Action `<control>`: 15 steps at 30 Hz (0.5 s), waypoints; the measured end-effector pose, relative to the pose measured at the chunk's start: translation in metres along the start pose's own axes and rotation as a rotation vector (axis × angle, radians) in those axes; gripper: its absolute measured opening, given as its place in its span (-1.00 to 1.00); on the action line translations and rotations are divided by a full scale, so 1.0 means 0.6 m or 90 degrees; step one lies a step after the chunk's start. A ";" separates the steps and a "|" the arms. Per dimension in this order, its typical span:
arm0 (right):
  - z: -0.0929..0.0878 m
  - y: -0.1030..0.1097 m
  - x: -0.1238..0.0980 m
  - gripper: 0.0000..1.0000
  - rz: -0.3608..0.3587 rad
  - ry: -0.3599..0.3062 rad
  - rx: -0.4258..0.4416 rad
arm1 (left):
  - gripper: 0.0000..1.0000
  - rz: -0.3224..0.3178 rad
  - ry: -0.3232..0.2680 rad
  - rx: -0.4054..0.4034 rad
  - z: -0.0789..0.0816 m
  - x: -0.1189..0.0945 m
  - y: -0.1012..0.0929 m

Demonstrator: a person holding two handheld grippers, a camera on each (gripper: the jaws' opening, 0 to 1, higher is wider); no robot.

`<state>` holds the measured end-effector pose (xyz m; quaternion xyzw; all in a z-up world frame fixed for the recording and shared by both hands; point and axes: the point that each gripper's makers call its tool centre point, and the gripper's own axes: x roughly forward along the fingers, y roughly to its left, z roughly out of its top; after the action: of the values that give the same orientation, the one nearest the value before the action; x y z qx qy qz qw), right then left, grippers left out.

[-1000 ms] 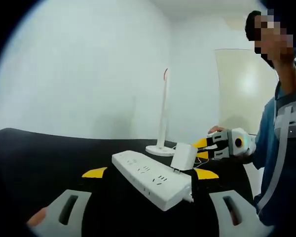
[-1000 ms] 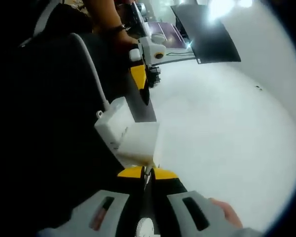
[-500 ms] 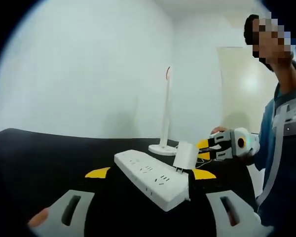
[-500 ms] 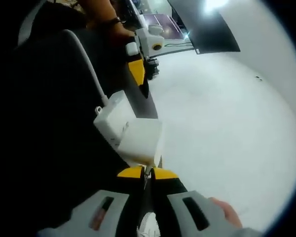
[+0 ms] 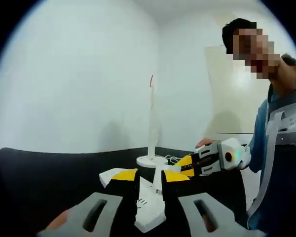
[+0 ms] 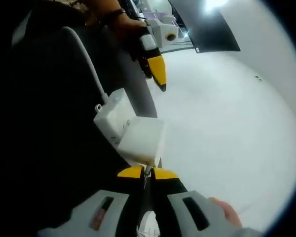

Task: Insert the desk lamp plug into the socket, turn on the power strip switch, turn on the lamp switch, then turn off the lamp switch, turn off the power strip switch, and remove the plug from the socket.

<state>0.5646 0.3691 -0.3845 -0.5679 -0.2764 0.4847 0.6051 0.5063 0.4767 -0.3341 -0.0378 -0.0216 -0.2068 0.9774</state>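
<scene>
On the black counter [image 5: 49, 168], the white power strip [image 5: 147, 210] is lying between the yellow-tipped jaws of the left hand-held gripper [image 5: 144, 176], which are standing narrowly apart on either side of the strip's near end; whether they are pressing against it cannot be told. Just beyond the strip, the desk lamp [image 5: 151, 123] is standing upright on its round base, its thin white stem rising against the pale wall [image 5: 74, 79]. A white plug block [image 5: 158, 178] is sitting at the strip, partly hidden behind the left jaw tip, and the right hand-held gripper [image 5: 185, 165] is reaching toward it from the right, held by a person in a blue sleeve [image 5: 266, 143]. In the right gripper view, the right hand-held gripper [image 6: 144, 172] is showing its yellow tips drawn nearly together, pinching the lower edge of the plug block [image 6: 140, 141], which is sitting against the power strip [image 6: 112, 115]. A white cable [image 6: 84, 57] is curving away from the strip's end, and the left hand-held gripper [image 6: 158, 71] is hanging above the strip with a hand gripping it.
</scene>
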 end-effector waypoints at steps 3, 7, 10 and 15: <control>0.000 0.001 0.000 -0.84 -0.002 0.002 -0.006 | -1.00 0.013 0.028 0.014 -0.005 0.014 0.003; 0.005 0.001 -0.001 -0.84 -0.008 0.008 -0.023 | -1.00 0.007 0.048 0.016 -0.008 0.030 -0.007; 0.007 0.001 -0.002 -0.84 -0.012 0.014 -0.036 | -1.00 0.002 0.056 0.017 -0.001 0.042 -0.018; 0.013 0.002 -0.006 -0.84 -0.020 0.025 -0.056 | -1.00 -0.004 0.070 0.025 0.015 0.063 -0.035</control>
<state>0.5560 0.3690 -0.3830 -0.5991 -0.2944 0.4512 0.5923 0.5322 0.4432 -0.3218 -0.0069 0.0277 -0.2113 0.9770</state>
